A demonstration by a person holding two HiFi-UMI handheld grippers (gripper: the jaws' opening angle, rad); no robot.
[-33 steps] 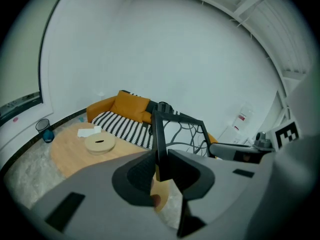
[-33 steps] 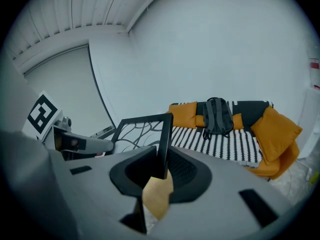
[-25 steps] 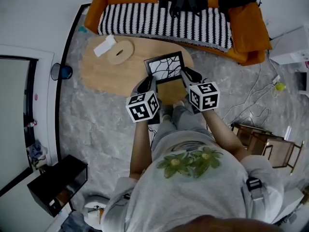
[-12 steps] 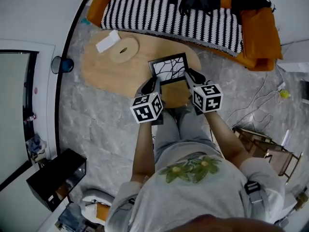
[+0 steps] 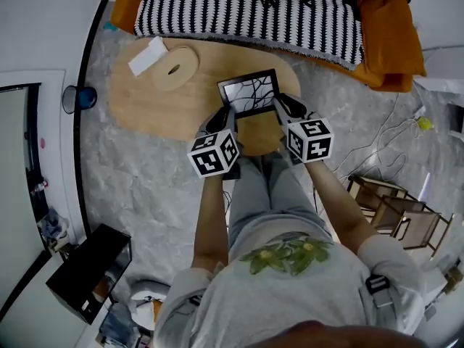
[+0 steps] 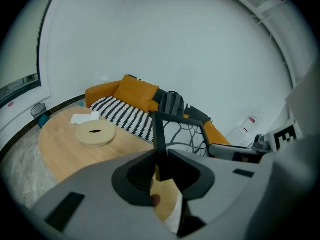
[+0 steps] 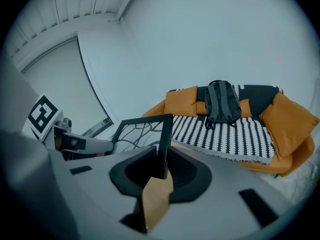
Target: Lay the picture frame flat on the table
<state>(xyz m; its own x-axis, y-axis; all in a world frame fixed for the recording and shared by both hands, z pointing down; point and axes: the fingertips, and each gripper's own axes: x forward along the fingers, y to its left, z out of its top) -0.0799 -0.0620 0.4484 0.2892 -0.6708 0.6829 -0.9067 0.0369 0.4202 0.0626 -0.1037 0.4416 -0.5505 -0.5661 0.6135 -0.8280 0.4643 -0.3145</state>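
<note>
The fingers of the left gripper [image 5: 222, 120] are clamped on the left side rail of the slim black rectangular picture frame [image 5: 250, 93], and those of the right gripper [image 5: 285, 106] grip its right side rail, so it hangs between the two. It sits just above the middle of the head view, over the near, right end of the oval pale-wood bench [image 5: 141, 107], tilted with its top edge leaning away from the person. I cannot tell whether its lower edge touches the wood yet.

To do this well, I reckon both hands should sink at the same pace so the frame stays level from side to side. The lower edge should meet the bench first, then the top can tip back until the whole back rests. The grip should not be let go before that. There is bare wood under it, and the round wooden disc [image 5: 174, 69] and the white packet [image 5: 147, 55] at the upper left lie well apart.

The frame looks light and narrow-railed, and its white picture shows black branching lines.
</note>
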